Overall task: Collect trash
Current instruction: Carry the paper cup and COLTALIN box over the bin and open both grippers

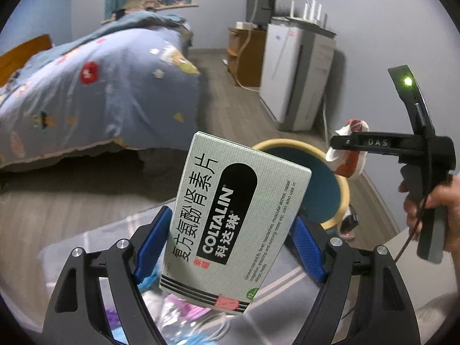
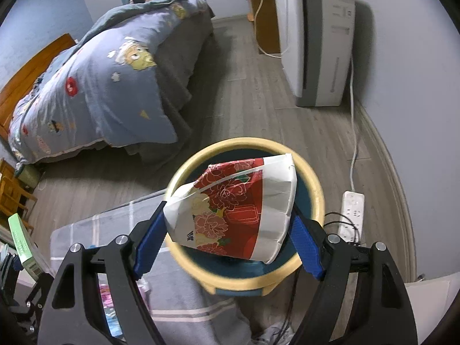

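1. The left gripper [image 1: 230,247] is closed on a pale green medicine box [image 1: 234,221], its blue pads pressing the 2 narrow sides; the box is held upright, clear of any surface.
2. The right gripper [image 2: 227,238] is clamped on a crushed paper cup [image 2: 235,207] with a red flower print, held directly over the mouth of the trash bin [image 2: 314,189].
3. The bin, with a cream rim and dark blue inside, stands on the wooden floor [image 2: 253,106]. In the left wrist view the box is near the bin [image 1: 343,192] but to its side, not yet over the opening.
4. Judged from this, 2 pieces of trash are picked up and neither is in the bin. The cup looks 1 release away from done; the box has to be carried across first.
5. What shows of the bin's inside looks bare, though the cup hides much of it.
6. Below both grippers a grey striped blanket [image 2: 184,310] carries a heap of small wrappers [image 1: 184,310], blurred; if they are trash, more collecting remains.
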